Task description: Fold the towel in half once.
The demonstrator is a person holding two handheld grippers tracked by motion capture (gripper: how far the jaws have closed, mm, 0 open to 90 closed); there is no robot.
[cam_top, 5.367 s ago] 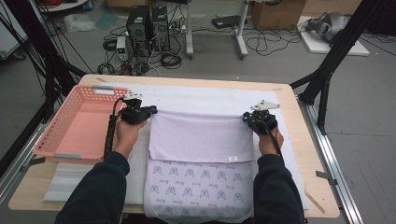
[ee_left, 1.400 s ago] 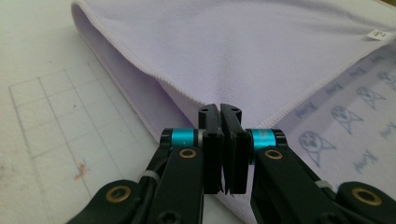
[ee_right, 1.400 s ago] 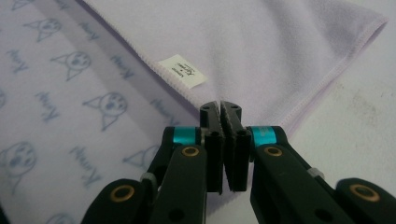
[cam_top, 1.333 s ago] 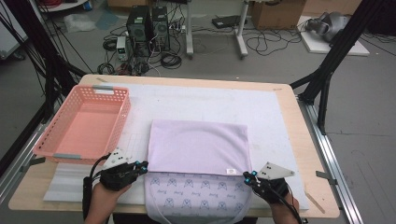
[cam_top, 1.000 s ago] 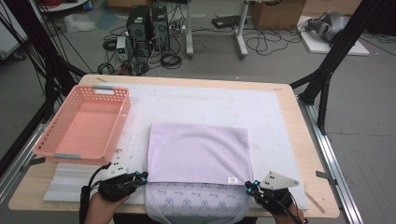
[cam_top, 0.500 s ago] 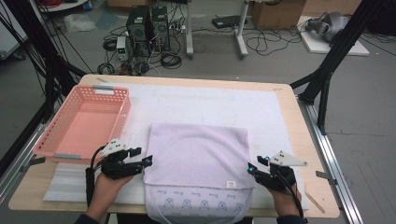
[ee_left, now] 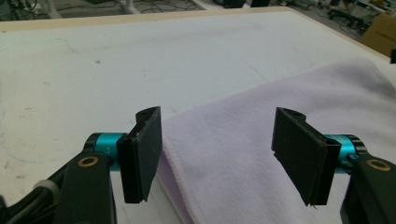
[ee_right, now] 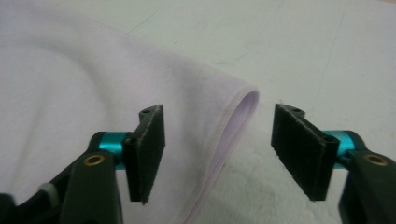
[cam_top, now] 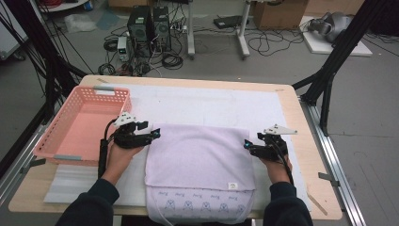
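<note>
A lilac towel [cam_top: 200, 157] lies folded on the white mat [cam_top: 211, 106], and a patterned layer of it hangs over the table's front edge. My left gripper [cam_top: 154, 134] is at the towel's far left corner, my right gripper [cam_top: 246, 145] at its right edge. In the left gripper view the left gripper [ee_left: 219, 158] is open over the towel's edge [ee_left: 280, 102]. In the right gripper view the right gripper [ee_right: 219, 156] is open over the folded corner [ee_right: 70, 84]. Both pairs of jaws have just been opening, and the cloth lies below them unpinched.
An empty pink basket [cam_top: 82, 129] stands at the table's left, just beside my left hand. Bare mat stretches beyond the towel to the far edge. A strip of wooden table [cam_top: 310, 155] runs along the right side. Cables and computer cases sit on the floor beyond.
Both hands have moved from the table's front edge up along the towel's sides. Both grippers went from shut to open, letting go of the cloth.
</note>
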